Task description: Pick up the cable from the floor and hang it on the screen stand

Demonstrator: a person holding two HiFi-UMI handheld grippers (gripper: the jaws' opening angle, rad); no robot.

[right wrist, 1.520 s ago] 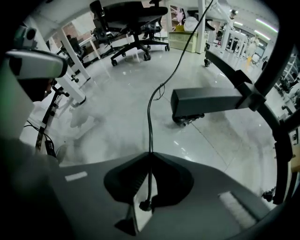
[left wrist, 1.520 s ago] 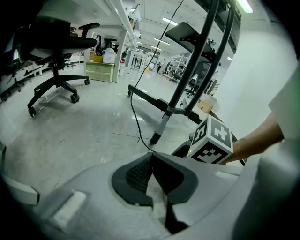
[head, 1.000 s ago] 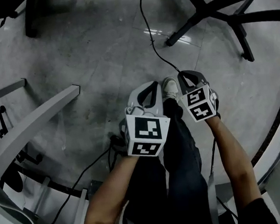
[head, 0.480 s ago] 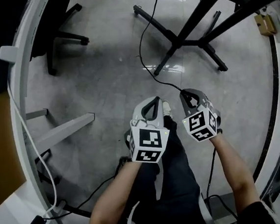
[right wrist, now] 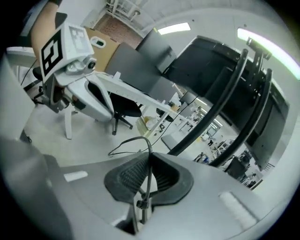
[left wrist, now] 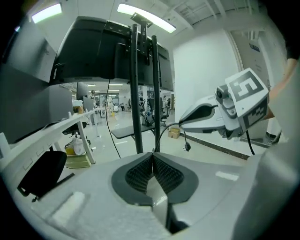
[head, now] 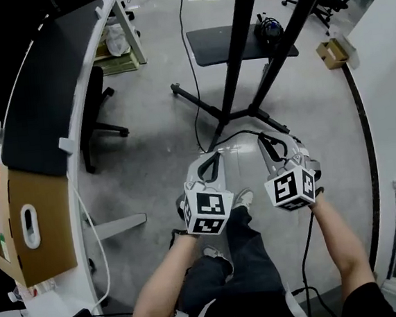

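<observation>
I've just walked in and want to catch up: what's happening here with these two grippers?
A person holds a gripper in each hand, facing the black screen stand. The right gripper is clamped on a thin black cable, which trails from its jaws toward the stand's feet. The left gripper is shut with nothing in it, beside the right one. The cable is not yet hung on the stand.

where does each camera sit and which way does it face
Head view: on the person's head, facing steeply down at the floor; forearms, left gripper and right gripper show.
Left gripper view: on the left gripper, facing the screen stand over shut jaws.
Right gripper view: on the right gripper, looking past jaws shut on the cable.
Shared: both gripper views show the other gripper and screen stand.
</observation>
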